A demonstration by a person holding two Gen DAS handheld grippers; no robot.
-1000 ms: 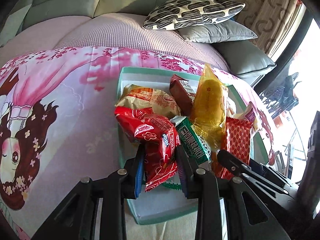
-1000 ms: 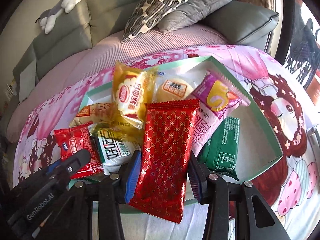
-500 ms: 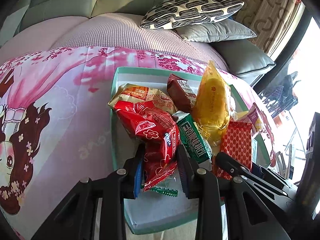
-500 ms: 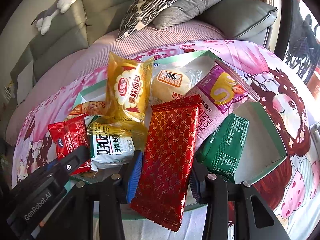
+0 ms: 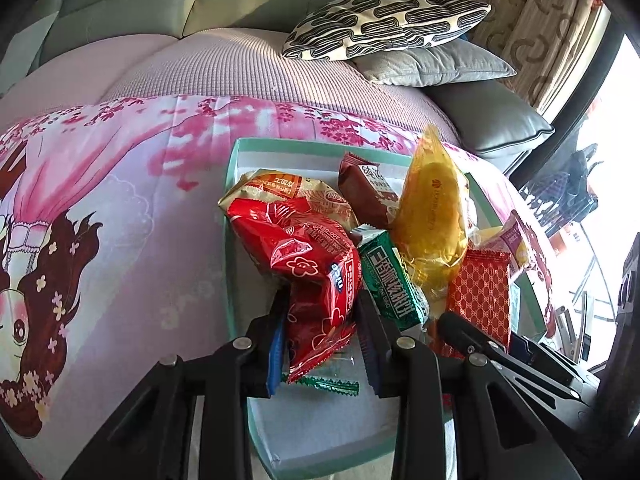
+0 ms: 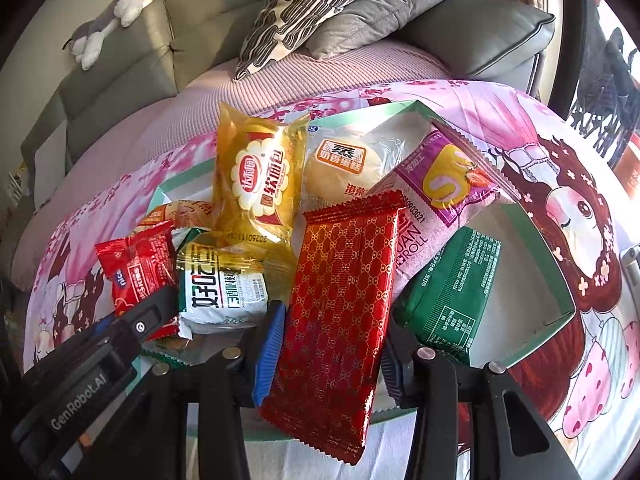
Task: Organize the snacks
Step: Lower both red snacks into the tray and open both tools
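A mint-rimmed tray (image 5: 229, 248) (image 6: 560, 312) on a pink cartoon blanket holds a heap of snack packets. My left gripper (image 5: 322, 308) is shut on a crumpled red packet (image 5: 308, 264) at the tray's near left, which also shows in the right wrist view as the red packet (image 6: 136, 268). My right gripper (image 6: 334, 320) is shut on a flat red packet with a gold pattern (image 6: 348, 280) (image 5: 480, 288) that sticks out over the near rim. Between them lie a yellow bread packet (image 6: 260, 184) (image 5: 432, 216) and a green-and-white packet (image 5: 390, 276) (image 6: 220, 284).
Also in the tray are a brown packet (image 5: 368, 188), a white bun packet (image 6: 344, 164), a purple roll packet (image 6: 440, 184), a dark green packet (image 6: 452, 292) and a small green wrapper (image 5: 332, 384). Sofa cushions (image 5: 388, 24) and a plush toy (image 6: 108, 20) lie behind.
The crumpled red packet in my left gripper has shifted slightly up and to the left, and the small green wrapper beneath it shows more. The right gripper and its packet stay where they were.
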